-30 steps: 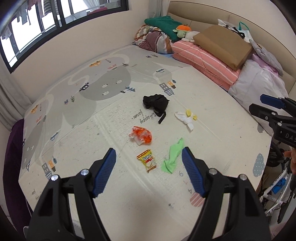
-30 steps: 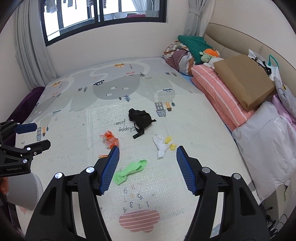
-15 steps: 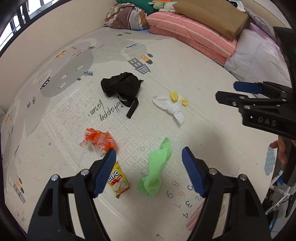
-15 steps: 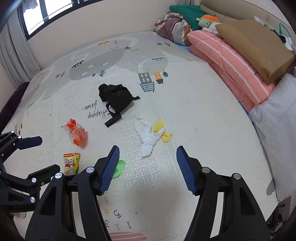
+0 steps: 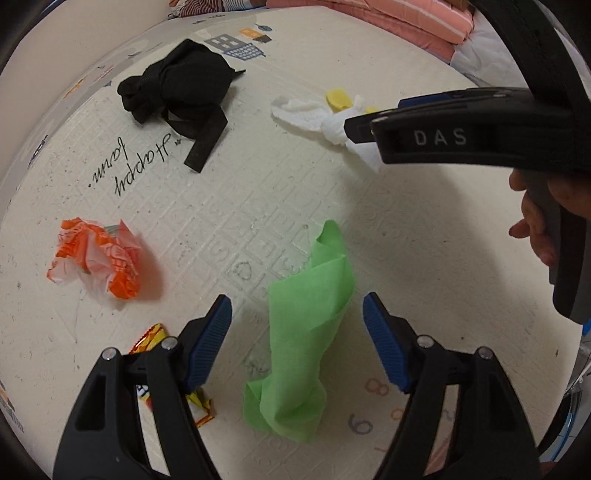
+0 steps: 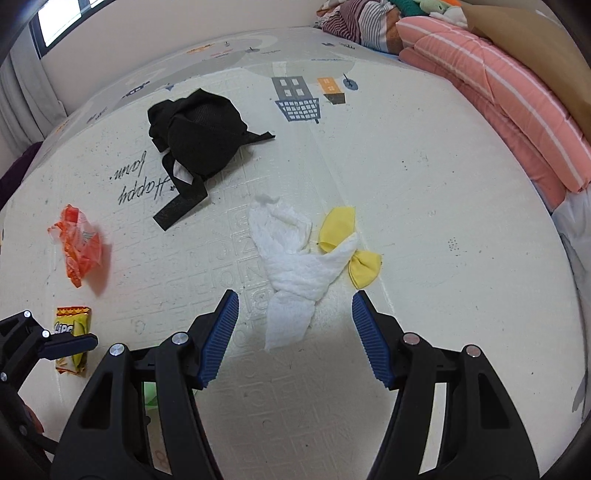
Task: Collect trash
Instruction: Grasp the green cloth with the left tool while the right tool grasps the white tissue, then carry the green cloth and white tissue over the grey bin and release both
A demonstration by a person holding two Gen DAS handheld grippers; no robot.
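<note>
My left gripper (image 5: 297, 325) hangs open just above a crumpled green tissue (image 5: 301, 328), which lies between its blue pads without touching them. A yellow snack wrapper (image 5: 147, 341) peeks out under its left finger. An orange wrapper (image 5: 98, 258) lies further left. My right gripper (image 6: 293, 321) is open over a white paper towel (image 6: 291, 266) with yellow scraps (image 6: 338, 229) beside it. The right gripper also juts in over the towel (image 5: 314, 114) in the left wrist view. A black cloth bundle (image 6: 197, 133) lies farther back on the play mat (image 6: 424, 184).
Pink striped bedding (image 6: 498, 96) and a brown cushion (image 6: 532, 48) line the right side. Folded blankets (image 6: 354, 18) sit at the far corner. A person's hand (image 5: 535, 229) grips the right tool. The wall and curtain (image 6: 22, 85) bound the far left.
Both grippers have dropped steeply toward the mat. The green tissue now sits between the left pads, and the white towel lies close under the right pads. Jaw widths look unchanged.
</note>
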